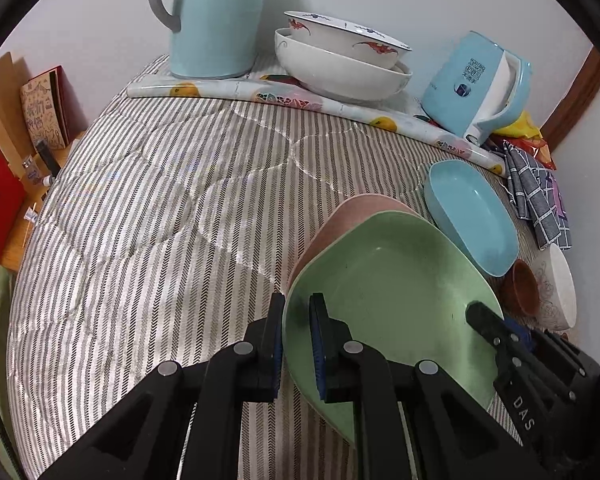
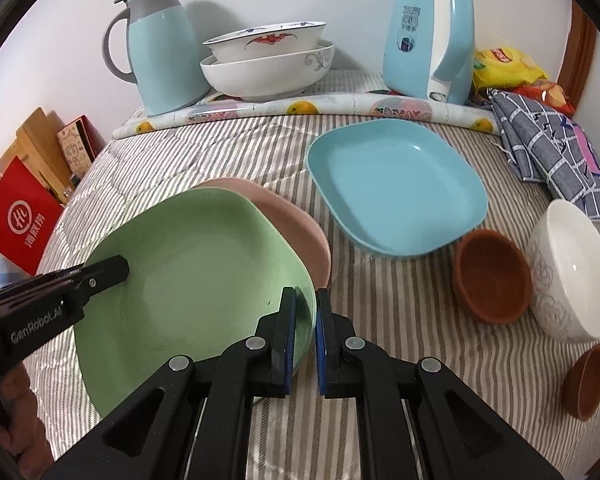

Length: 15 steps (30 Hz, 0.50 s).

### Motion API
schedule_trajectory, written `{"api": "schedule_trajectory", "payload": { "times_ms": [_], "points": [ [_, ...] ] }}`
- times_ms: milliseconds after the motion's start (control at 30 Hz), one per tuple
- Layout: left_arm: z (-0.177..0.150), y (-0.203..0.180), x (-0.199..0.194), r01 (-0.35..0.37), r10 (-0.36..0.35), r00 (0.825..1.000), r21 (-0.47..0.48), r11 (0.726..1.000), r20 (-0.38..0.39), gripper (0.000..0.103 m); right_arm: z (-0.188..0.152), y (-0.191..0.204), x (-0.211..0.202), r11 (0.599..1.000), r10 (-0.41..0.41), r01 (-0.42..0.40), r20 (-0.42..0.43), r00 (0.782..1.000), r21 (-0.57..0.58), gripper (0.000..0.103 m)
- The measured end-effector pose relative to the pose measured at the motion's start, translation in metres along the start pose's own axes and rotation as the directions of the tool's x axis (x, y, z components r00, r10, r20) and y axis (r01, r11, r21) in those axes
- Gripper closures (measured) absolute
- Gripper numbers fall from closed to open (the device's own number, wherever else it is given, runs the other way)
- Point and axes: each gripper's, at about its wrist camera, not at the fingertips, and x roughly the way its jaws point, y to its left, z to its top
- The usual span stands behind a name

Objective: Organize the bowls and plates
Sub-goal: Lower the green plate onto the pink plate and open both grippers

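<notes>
Two grippers on one green plate, bed edge close at right

Left wrist view: the left gripper (image 1: 298,336) straddles the near rim of the green plate (image 1: 392,280), one finger outside and one inside, pinching that rim. The plate lies tilted on a pink plate (image 1: 340,220) on the striped bed (image 1: 160,200). The right gripper (image 1: 486,322) reaches onto the plate's far rim. Open striped cover spreads to the left and ahead. To the right a blue plate (image 1: 472,216) sits just beside the stack, then a brown bowl (image 1: 524,288) and a white bowl (image 1: 560,288) near the bed's edge.

Right wrist view: the right gripper (image 2: 305,334) pinches the green plate (image 2: 188,276) at its near right rim; the left gripper (image 2: 104,272) holds the opposite side. The pink plate (image 2: 296,220) shows beneath. The blue plate (image 2: 396,188) lies ahead to the right, apart from the stack. Brown bowl (image 2: 492,276) and white bowl (image 2: 572,276) touch; another brown bowl (image 2: 586,384) sits near the edge. Behind stand a jug (image 2: 164,48), stacked white bowls (image 2: 268,64), a kettle (image 2: 428,36) and a checked cloth (image 2: 552,148).
</notes>
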Motion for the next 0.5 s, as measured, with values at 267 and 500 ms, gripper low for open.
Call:
{"api": "schedule_trajectory", "payload": {
  "times_ms": [267, 500],
  "points": [
    [0.002, 0.003, 0.008, 0.004, -0.004, 1.000, -0.008, 1.000, -0.006, 0.091, 0.013, 0.002, 0.010, 0.999, -0.005, 0.007, 0.026, 1.000, -0.044, 0.094],
    [0.002, 0.002, 0.014, 0.008, -0.008, 1.000, -0.022, 1.000, -0.011, 0.091, 0.022, 0.003, 0.018, 0.995, -0.020, 0.024, 0.047, 0.999, -0.093, 0.091]
  ]
}}
